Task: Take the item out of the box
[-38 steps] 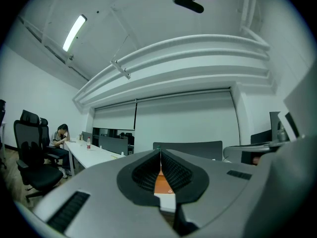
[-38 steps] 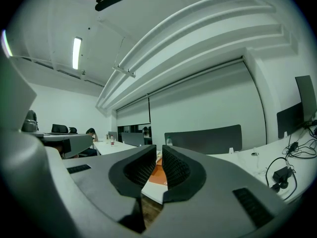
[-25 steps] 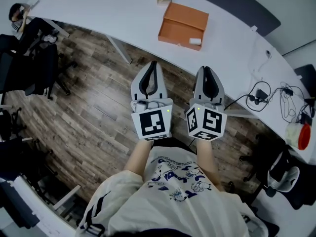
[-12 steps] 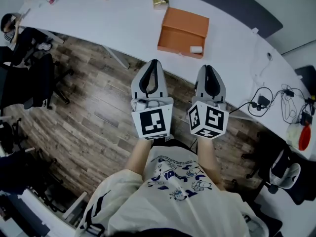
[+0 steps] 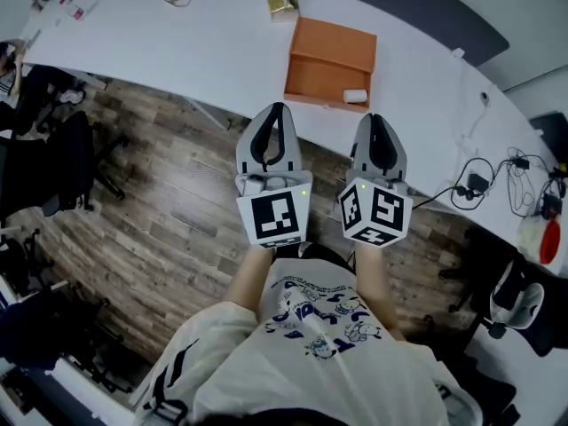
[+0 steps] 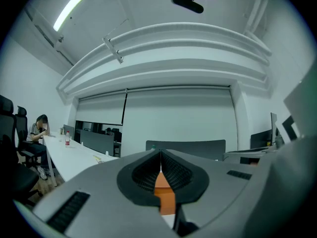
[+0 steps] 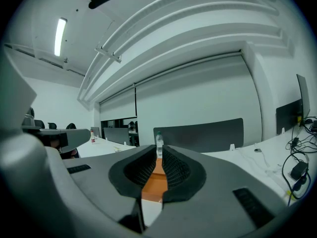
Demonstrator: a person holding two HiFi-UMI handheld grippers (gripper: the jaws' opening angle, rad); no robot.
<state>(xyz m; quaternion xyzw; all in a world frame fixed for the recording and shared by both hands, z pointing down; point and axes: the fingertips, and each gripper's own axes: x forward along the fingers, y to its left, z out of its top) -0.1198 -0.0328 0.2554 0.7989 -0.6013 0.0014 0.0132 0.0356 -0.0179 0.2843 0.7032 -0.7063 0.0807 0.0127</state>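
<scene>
The jaws hide all but a sliver of the box [image 6: 164, 196] in both gripper views; the white item [image 5: 356, 96] inside is too small to identify; the frame edge cuts off a red object [image 5: 549, 240]

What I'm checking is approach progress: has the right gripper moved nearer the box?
Yes, forward: the right gripper now reaches the near edge of the box; a second ago, bare table showed between them.

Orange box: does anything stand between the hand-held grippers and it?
Nothing visible. The left hand-held gripper and right hand-held gripper hang shut at the near edge of the table; only bare table separates them from the box.
</scene>
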